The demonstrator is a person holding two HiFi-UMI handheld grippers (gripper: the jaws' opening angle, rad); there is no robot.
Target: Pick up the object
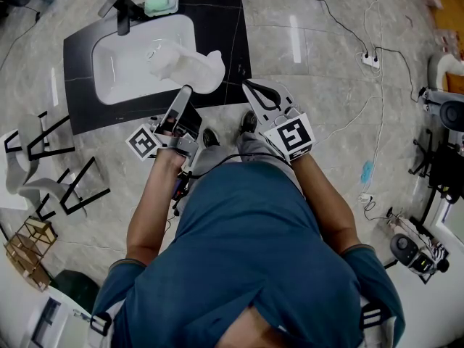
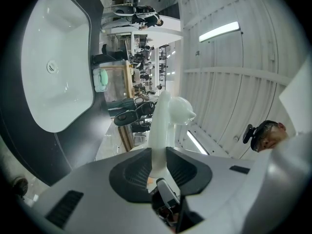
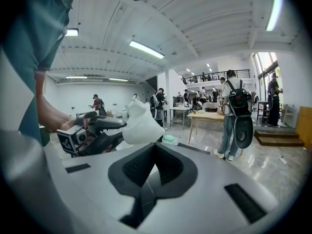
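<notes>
The object is a white moulded figure (image 1: 190, 64) with small ear-like points. My left gripper (image 1: 184, 94) is shut on its lower end and holds it up over the near edge of a white basin (image 1: 123, 64). In the left gripper view the white figure (image 2: 164, 126) rises from between the pads of the left gripper (image 2: 158, 155). My right gripper (image 1: 251, 89) hangs just to the right of it, jaws together and empty. In the right gripper view the right gripper (image 3: 155, 147) points toward the white figure (image 3: 141, 123), a short way apart from it.
The basin sits in a black countertop (image 1: 225, 20) with a black faucet (image 1: 119, 9) and a green soap dish (image 1: 161, 4) at the back. Black frames (image 1: 65, 187) stand at the left. Cables and a power strip (image 1: 370, 60) lie at the right. People (image 3: 236, 116) stand farther off.
</notes>
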